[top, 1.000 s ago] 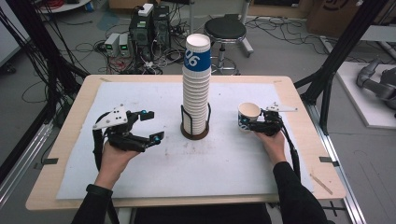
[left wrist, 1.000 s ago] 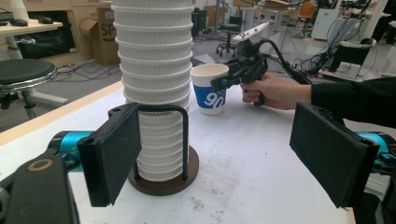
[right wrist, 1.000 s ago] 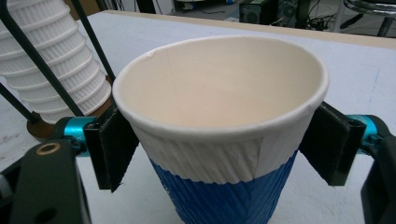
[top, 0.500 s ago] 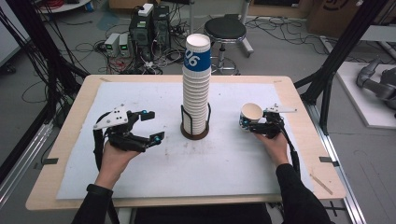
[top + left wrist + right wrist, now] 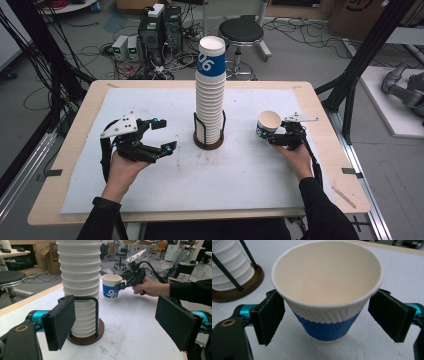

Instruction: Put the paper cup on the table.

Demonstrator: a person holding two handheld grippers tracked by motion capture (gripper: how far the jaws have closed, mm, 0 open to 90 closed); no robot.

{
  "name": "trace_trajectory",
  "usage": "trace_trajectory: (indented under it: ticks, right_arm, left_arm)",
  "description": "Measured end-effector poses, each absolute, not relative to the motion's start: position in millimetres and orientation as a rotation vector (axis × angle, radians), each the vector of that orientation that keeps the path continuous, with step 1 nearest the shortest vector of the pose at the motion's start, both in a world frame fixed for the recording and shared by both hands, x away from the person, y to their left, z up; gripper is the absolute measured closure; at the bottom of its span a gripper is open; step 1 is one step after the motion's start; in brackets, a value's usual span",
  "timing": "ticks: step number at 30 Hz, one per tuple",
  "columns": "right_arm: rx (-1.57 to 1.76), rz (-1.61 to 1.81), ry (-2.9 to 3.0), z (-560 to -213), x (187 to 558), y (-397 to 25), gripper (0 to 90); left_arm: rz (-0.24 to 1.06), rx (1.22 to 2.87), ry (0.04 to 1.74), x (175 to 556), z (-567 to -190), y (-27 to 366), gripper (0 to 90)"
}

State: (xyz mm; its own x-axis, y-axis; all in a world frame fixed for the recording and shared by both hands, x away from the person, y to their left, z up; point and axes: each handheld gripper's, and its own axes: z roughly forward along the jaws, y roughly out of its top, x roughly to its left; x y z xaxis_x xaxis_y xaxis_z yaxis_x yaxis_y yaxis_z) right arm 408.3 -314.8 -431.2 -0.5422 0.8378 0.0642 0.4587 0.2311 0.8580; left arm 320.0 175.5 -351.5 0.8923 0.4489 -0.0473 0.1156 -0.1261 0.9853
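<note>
The stack (image 5: pixel 210 95) is standing mid-desk (image 5: pixel 320 100), between the left tool (image 5: pixel 165 135) and the right tool's (image 5: pixel 266 135) cup (image 5: pixel 269 124).

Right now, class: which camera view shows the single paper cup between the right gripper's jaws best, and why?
The right gripper view: the cup is close, with its open empty inside and blue band clear. The left gripper view shows the cup farther off, with printed digits. The high view shows it small, beside the tall cup stack.

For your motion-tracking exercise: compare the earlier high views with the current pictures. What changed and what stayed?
The right gripper and single cup edged slightly right, away from the cup stack; its jaws now look open around the cup. The left gripper, open, and stack stayed put.
</note>
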Motion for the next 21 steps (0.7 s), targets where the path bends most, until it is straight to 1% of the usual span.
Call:
trace_trajectory:
  ticks: [15,21]
  right_arm:
    - [1.190,1.276,2.130,-412.5,379.6,-344.1,13.9]
    - [1.124,1.421,2.091,-398.0,365.4,-349.9,14.0]
  left_arm:
    - [0.308,1.689,0.442,321.7,-350.2,175.2,16.7]
    - [0.307,1.691,0.448,322.5,-350.6,176.2,16.7]
